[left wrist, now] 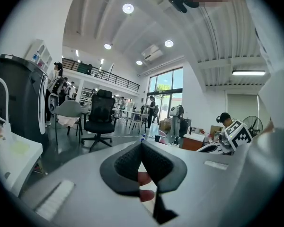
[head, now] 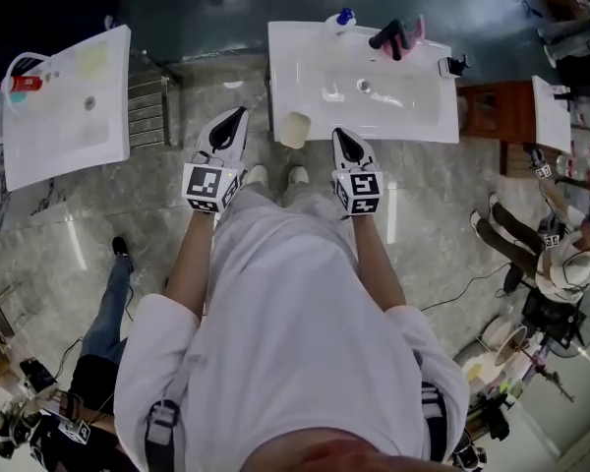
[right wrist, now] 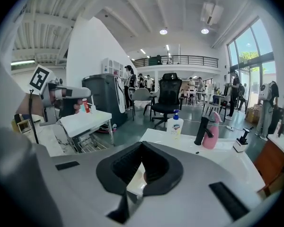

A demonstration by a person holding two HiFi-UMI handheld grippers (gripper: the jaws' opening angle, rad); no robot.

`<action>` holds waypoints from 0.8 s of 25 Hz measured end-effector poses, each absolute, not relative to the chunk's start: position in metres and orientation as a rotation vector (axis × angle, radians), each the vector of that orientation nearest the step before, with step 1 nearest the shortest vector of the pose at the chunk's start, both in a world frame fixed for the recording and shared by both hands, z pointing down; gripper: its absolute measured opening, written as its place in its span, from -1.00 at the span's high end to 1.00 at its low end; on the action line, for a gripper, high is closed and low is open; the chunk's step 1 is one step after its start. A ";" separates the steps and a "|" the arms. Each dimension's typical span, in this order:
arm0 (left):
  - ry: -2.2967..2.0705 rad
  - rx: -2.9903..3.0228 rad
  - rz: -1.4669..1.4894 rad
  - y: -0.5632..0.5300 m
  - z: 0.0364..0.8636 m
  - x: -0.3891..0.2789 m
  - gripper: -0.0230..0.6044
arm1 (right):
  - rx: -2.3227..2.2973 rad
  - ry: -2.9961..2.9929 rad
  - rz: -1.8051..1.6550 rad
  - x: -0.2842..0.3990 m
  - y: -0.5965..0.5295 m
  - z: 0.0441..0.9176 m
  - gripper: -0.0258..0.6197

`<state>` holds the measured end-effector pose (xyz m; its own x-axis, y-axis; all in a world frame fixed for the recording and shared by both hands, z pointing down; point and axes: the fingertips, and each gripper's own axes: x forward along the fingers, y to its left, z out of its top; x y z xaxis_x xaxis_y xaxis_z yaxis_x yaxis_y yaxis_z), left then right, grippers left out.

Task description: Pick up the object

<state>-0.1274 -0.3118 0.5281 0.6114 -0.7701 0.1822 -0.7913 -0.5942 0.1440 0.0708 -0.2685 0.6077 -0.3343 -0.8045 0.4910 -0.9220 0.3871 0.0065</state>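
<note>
Centre frame: left gripper (head: 236,116) and right gripper (head: 341,136), both clenched and empty, flank a pale yellow sponge (head: 294,129) at the front edge of the white washbasin (head: 305,67).

We count two grippers, the left gripper (head: 240,114) and the right gripper (head: 340,134). Just ahead of them is one white basin (head: 305,67). On it we see one black tap (head: 388,37), one pink bottle (head: 417,28) and one blue-capped pump bottle (head: 342,20). One pale yellow block (head: 294,129) sits between their tips. Left of the left gripper is a second basin (head: 59,146) with one red bottle (head: 25,84).
</note>
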 end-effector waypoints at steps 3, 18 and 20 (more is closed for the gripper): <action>-1.319 2.606 0.155 -0.309 0.531 -0.129 0.93 | 1.463 -2.232 0.443 0.075 -0.271 0.619 0.83; -1.517 2.456 0.243 -0.284 0.541 -0.151 0.93 | 1.220 -2.188 0.679 0.071 -0.287 0.691 0.02; -1.550 2.427 0.256 -0.277 0.543 -0.158 0.93 | 1.180 -2.179 0.712 0.068 -0.287 0.706 0.00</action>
<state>-0.1583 -0.2766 0.5432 0.4184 -0.8642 0.2794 -0.9082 -0.4026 0.1146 0.0676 -0.2866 0.7064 -0.4592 -0.5663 0.6845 -0.8611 0.4729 -0.1865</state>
